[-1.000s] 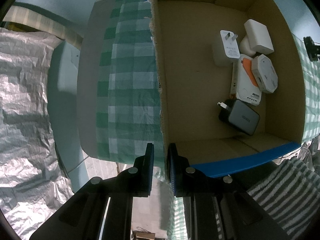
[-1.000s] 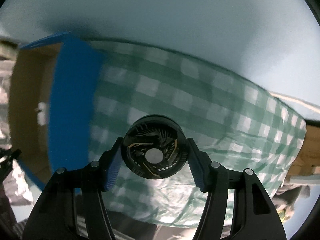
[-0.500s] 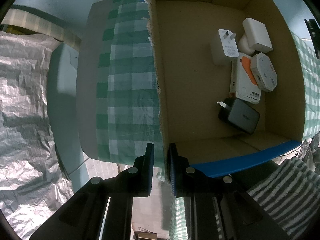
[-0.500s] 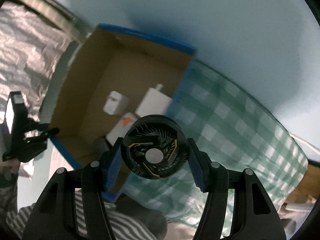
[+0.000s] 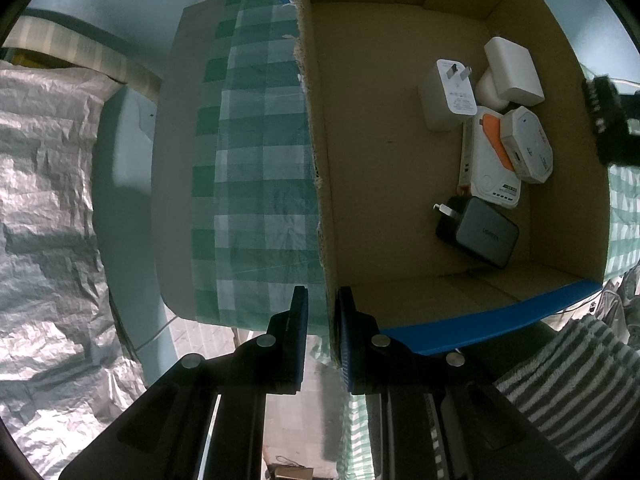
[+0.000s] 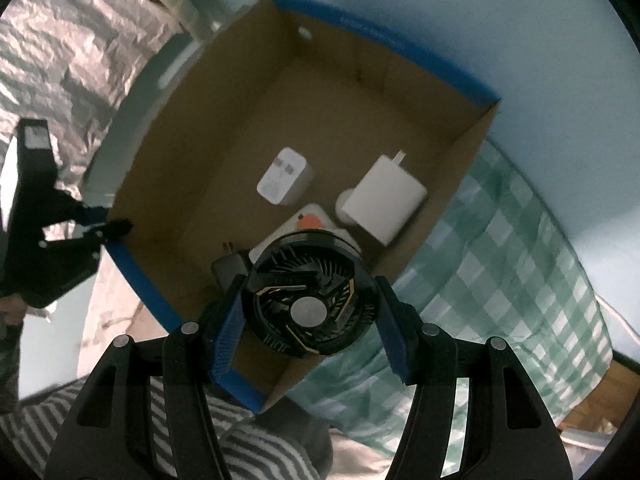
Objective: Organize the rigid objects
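My right tool is clamped on the round black fan, held above the near corner of the cardboard box. My left tool is closed on the box's side wall, steadying it. Step in hand: carrying the fan over the box. Next, I judge, lower it onto bare floor beside the chargers, then release.

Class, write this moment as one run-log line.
left tongs: shut on box wall | right tongs: shut on round black fan, above open cardboard box | chargers: inside box
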